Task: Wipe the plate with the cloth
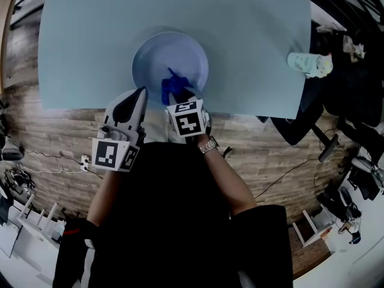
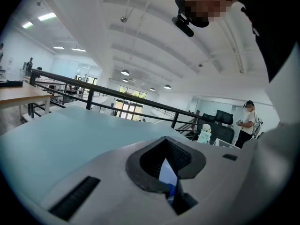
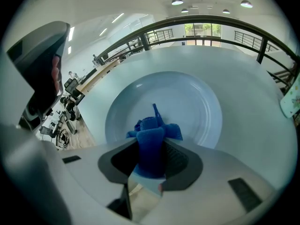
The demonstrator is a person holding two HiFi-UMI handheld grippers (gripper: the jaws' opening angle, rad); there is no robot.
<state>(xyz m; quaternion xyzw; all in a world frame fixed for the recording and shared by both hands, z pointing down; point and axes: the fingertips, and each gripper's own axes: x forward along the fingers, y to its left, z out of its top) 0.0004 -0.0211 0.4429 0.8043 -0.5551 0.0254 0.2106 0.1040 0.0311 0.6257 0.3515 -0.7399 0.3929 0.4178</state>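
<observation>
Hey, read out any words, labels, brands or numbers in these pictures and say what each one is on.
No readable text anywhere.
Left marker cube and right marker cube: black-and-white squares only, no letters.
Plate and cloth: plain.
White patterned object at the table edge: print too small to read.

place: open-plan office | signs: black railing (image 2: 61, 78), desks (image 2: 18, 93), office chair (image 2: 224, 117), ceiling lamps (image 2: 125, 72)
</observation>
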